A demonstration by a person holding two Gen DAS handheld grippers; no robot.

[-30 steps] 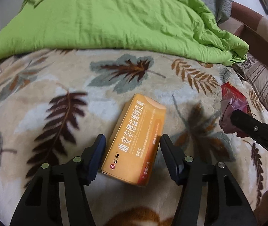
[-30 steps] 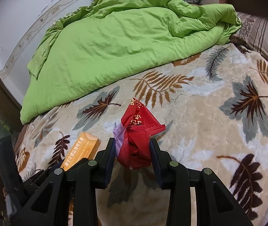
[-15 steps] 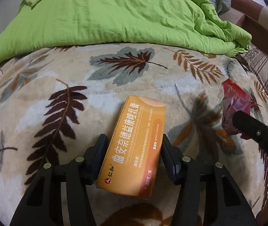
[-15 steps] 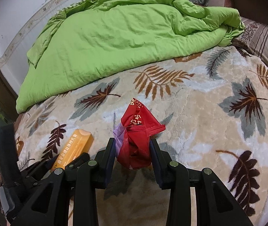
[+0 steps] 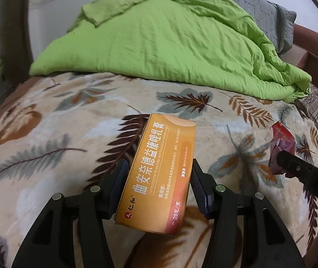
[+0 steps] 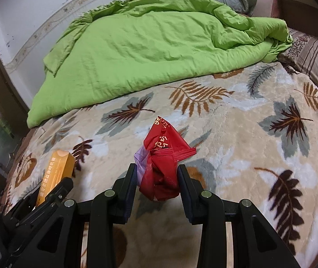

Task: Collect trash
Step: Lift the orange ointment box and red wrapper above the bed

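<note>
My left gripper [image 5: 157, 182] squeezed the orange box [image 5: 159, 174]; my right gripper [image 6: 156, 182] squeezed the red wrapper [image 6: 162, 167] above the bed [image 6: 237, 138].

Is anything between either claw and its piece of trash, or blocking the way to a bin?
Nothing between: the left claw is shut on the orange box and the right claw on the red wrapper, both above the leaf-pattern blanket. No bin is visible, so that path cannot be judged.
</note>
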